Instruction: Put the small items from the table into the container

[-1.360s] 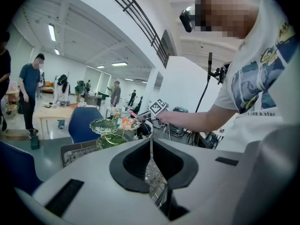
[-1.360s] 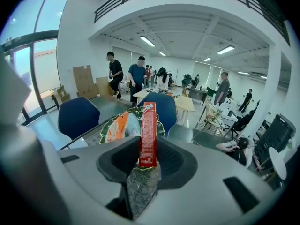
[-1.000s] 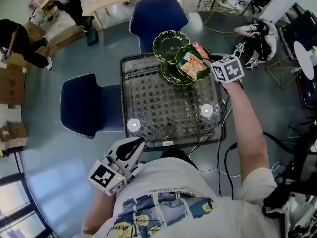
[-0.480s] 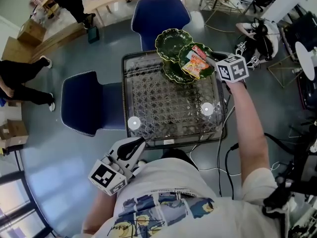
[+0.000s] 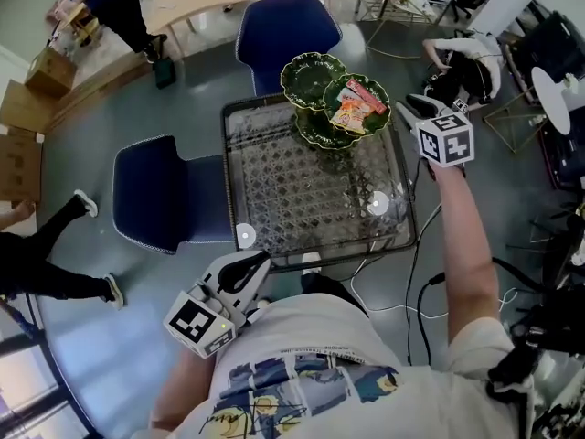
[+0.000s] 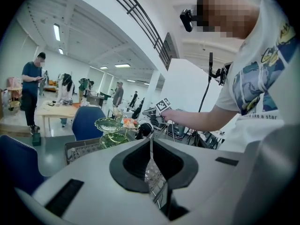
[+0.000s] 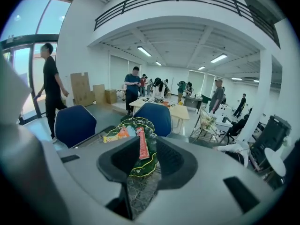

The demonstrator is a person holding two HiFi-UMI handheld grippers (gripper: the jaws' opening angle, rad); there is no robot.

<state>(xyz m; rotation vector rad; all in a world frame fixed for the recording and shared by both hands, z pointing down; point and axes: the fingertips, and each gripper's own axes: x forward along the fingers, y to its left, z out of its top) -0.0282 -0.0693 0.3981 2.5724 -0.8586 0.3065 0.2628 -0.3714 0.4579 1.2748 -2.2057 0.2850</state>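
A green tiered dish stand (image 5: 322, 73) stands at the far edge of the glass lattice table (image 5: 311, 199). Its right dish (image 5: 377, 110) holds an orange snack packet (image 5: 350, 115) and a red packet (image 5: 370, 90). My right gripper (image 5: 409, 110) hovers just off the table's far right corner, beside that dish, open and empty. In the right gripper view the gripper (image 7: 140, 148) looks at the red packet (image 7: 141, 144) and the green dish (image 7: 139, 167) through its parted jaws. My left gripper (image 5: 256, 265) rests near my body at the table's near left corner, and the left gripper (image 6: 150, 142) is shut on nothing.
Two round white spots (image 5: 377, 204) (image 5: 244, 234) show on the glass top. Blue chairs stand to the left (image 5: 155, 190) and behind the table (image 5: 279, 26). Cables (image 5: 411, 273) trail on the floor at the right. A person (image 5: 37, 263) walks at the left.
My right gripper has drawn back from the dish, up and to the right, leaving the packets in it. The left gripper has stayed put. A person at the left walked on.
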